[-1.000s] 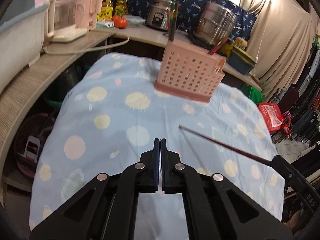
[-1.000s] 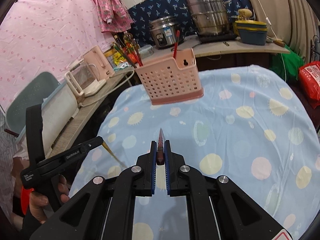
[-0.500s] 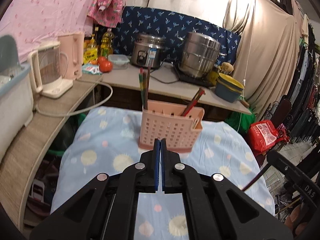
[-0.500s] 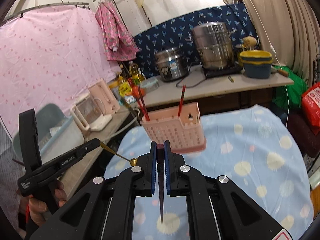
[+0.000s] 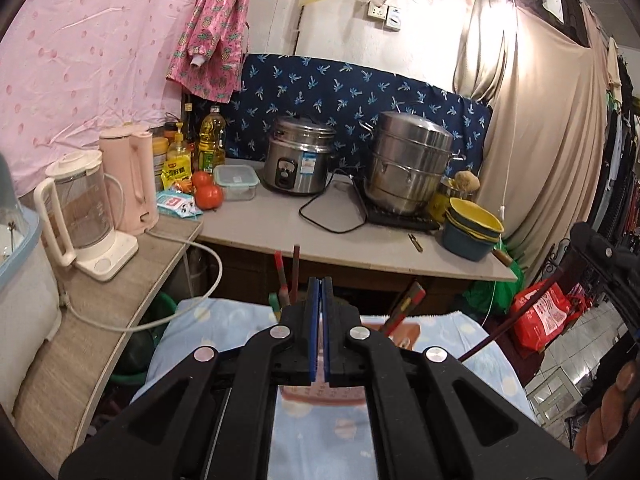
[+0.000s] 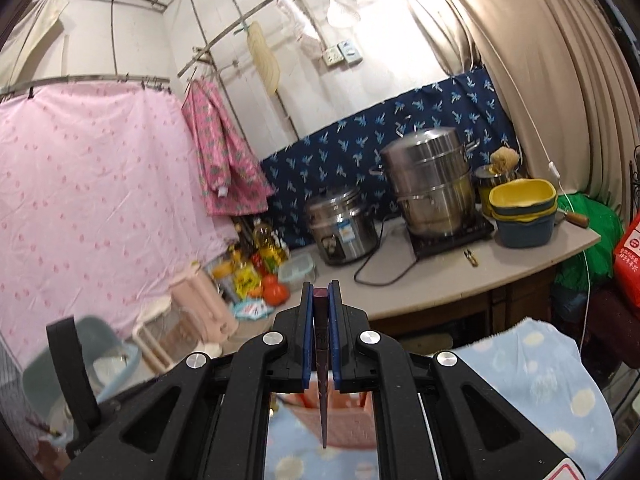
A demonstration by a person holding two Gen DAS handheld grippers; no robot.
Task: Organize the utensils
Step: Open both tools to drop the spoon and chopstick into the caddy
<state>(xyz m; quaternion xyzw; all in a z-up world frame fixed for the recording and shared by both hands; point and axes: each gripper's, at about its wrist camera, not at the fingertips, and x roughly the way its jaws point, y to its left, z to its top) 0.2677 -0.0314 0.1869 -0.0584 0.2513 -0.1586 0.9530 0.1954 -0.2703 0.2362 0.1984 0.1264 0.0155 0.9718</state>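
Observation:
The pink slotted basket (image 5: 405, 334) stands on the blue dotted tablecloth (image 5: 200, 328), mostly hidden behind my left gripper (image 5: 320, 280). Red and dark chopsticks (image 5: 296, 268) stick up out of it. The left pads are pressed shut. The thin golden stick they pinch shows only as a small end (image 6: 273, 409) in the right wrist view. My right gripper (image 6: 321, 285) is shut on a dark maroon chopstick (image 6: 323, 400) that hangs tip down above the basket (image 6: 348, 412). From the left wrist view, the right gripper (image 5: 600, 264) is at the right edge with that chopstick (image 5: 504, 326).
Beyond the table runs a counter (image 5: 260, 236) with a rice cooker (image 5: 302, 164), a steel steamer (image 5: 412, 168), stacked bowls (image 5: 472, 228), tomatoes (image 5: 208, 196) and bottles. A glass kettle (image 5: 76, 216) stands on the left shelf. A red bag (image 5: 540, 312) lies at the right.
Both grippers rose and tilted up, so the basket sank from mid view to behind the fingers. The right gripper's chopstick swung from pointing forward to hanging tip down.

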